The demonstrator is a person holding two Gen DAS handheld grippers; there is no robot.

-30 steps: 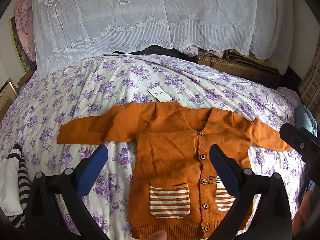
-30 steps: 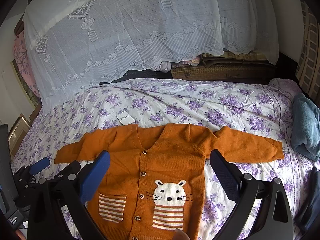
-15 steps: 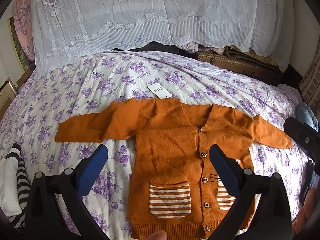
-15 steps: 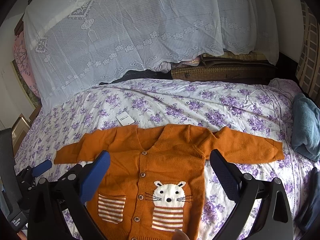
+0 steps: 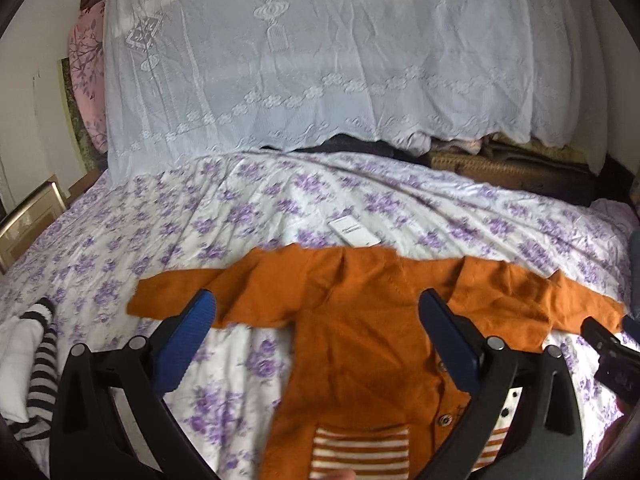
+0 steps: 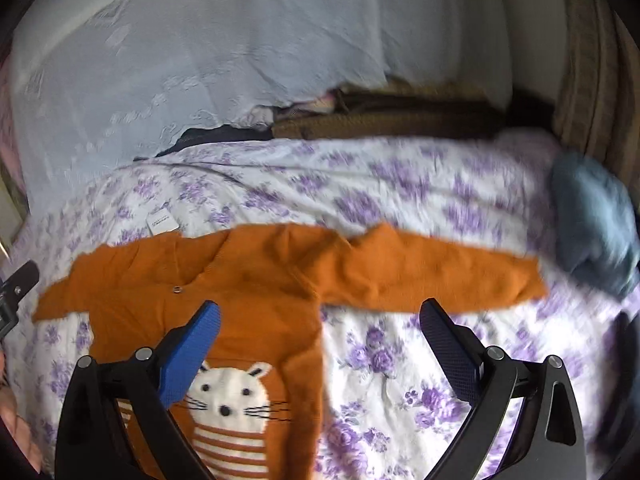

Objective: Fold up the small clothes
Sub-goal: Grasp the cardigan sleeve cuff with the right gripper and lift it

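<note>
— Both grippers have come lower and nearer the cardigan (image 5: 360,328) since half a second ago; in each view it now sits closer to the fingers, and the right wrist view is blurred.

— Where does the cardigan lie?

— Flat, front side up, on the flowered bedsheet (image 5: 256,208), both sleeves stretched out to the sides. A white tag (image 5: 352,231) lies on the sheet just beyond the collar.

— And the left gripper (image 5: 316,340)?

— Its fingers stand wide apart, gripping nothing. One blue pad (image 5: 186,340) is over the sheet just below the sleeve, the other over the button line.

— The right gripper (image 6: 320,344)?

— Also spread wide, nothing between its fingers. One pad overlaps the cardigan's body by the white cat face (image 6: 228,392); the other hangs over bare sheet under the far sleeve. Whether any pad touches cloth, I cannot tell.

— Anything else on the bed?

— A striped black-and-white garment (image 5: 36,360) at the left edge, a blue-grey cloth (image 6: 592,220) past the right cuff, and a white lace cover (image 5: 312,52) draped at the far end.
</note>
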